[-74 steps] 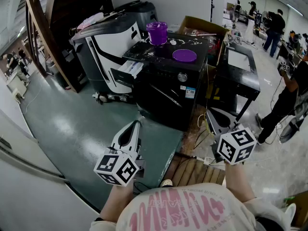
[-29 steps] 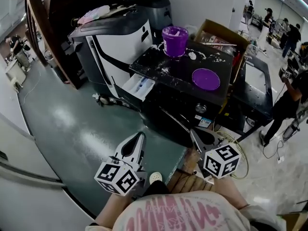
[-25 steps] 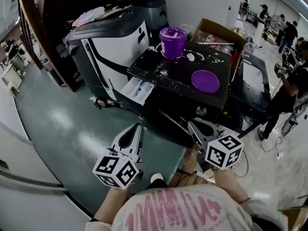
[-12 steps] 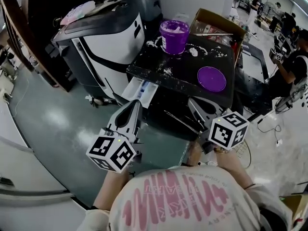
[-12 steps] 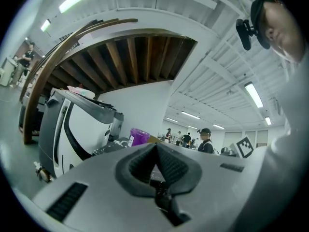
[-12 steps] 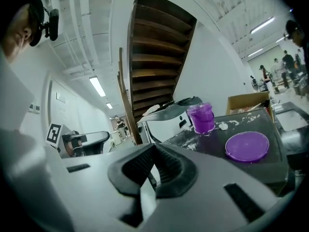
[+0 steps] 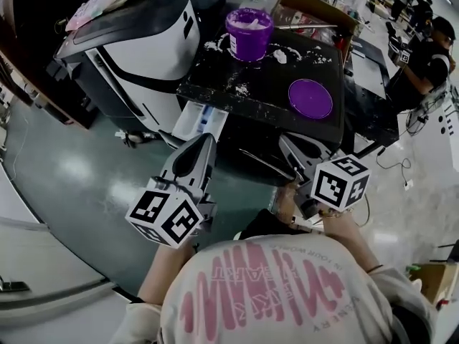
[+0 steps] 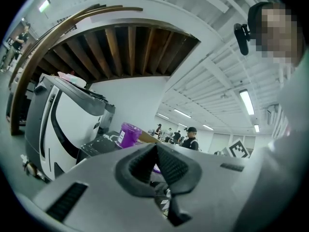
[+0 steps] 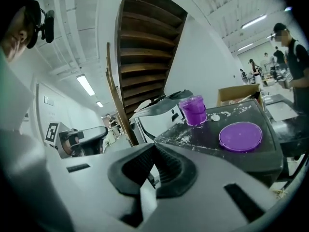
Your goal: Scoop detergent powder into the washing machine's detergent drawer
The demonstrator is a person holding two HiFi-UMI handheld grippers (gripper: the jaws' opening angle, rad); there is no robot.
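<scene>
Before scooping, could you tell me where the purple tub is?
Head view, top middle: the tub stands on the washer, beyond and left of the lid.

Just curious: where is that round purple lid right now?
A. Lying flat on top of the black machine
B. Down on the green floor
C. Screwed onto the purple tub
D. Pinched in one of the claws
A: the purple lid lies flat on the powder-dusted top of the black washing machine, apart from the purple tub, which stands open at the back edge.
</scene>
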